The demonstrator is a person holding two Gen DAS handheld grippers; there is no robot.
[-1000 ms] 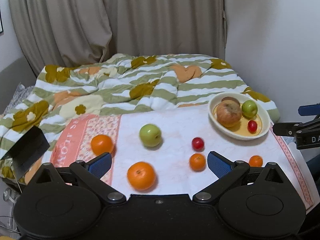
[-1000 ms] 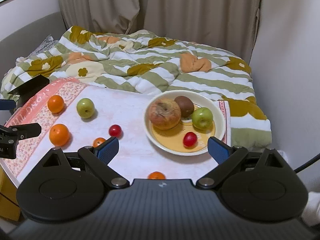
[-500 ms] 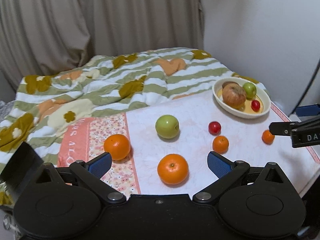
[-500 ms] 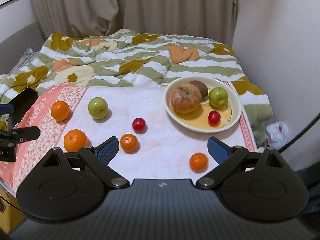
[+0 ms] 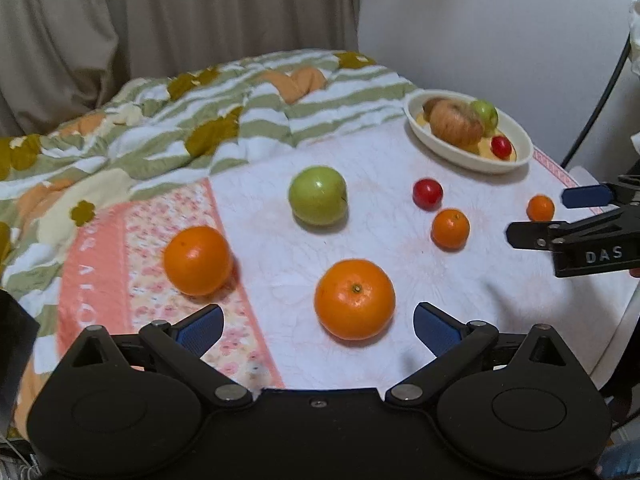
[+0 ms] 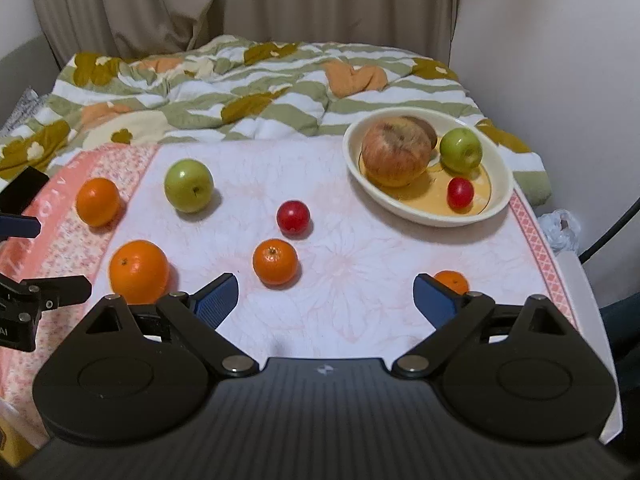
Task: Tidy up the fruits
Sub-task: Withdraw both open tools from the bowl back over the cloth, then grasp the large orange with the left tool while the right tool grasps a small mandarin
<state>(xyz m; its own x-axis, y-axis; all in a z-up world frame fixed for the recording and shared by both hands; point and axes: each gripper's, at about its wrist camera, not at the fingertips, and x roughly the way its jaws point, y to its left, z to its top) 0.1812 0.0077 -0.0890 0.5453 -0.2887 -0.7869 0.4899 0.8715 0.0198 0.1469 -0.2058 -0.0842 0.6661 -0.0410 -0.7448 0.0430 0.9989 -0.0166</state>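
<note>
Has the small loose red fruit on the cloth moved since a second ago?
No. The small red fruit still sits just beyond the small orange; only the cameras shifted.

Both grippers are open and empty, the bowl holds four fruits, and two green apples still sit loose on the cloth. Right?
Not quite: only one green apple is loose on the cloth; the other green apple is in the bowl, as the right wrist view shows. The rest holds.

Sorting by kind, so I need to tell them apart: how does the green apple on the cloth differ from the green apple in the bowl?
The cloth apple lies loose and alone; the bowl apple sits in the bowl beside a big reddish apple. The cloth apple looks larger, though it is nearer the camera. Both are green, round and whole.
</note>
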